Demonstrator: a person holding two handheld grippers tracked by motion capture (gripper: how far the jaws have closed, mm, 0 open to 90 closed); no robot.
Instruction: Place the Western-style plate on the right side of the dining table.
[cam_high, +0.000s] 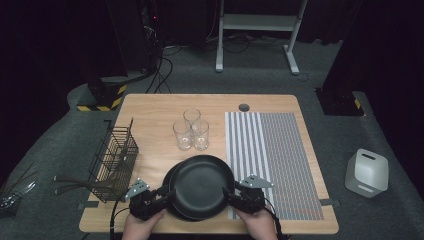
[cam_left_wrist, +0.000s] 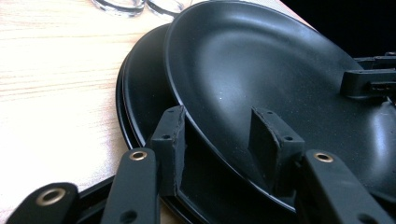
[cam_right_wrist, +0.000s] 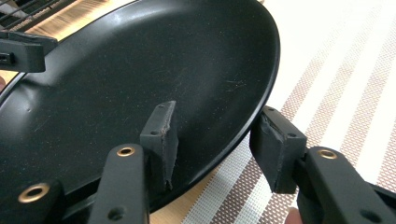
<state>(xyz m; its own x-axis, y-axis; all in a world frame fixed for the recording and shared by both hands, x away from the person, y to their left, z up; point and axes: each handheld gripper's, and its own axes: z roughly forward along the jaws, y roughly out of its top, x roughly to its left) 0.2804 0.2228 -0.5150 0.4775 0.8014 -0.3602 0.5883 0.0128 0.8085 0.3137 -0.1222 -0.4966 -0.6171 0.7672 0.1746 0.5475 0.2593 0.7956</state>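
Black top plate (cam_high: 204, 184) sits at the near edge of the tabletop, tilted above a second plate (cam_high: 171, 186), both grippers straddling its rim. Left gripper (cam_high: 164, 192) and right gripper (cam_high: 231, 194) each have one jaw inside, one outside, narrow but not visibly pinched. Opposite grips would balance it, probably for the striped mat (cam_high: 280, 160).

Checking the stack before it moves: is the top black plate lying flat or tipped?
Tipped. In the left gripper view, the top black plate stands clear of the lower black plate near the jaws.
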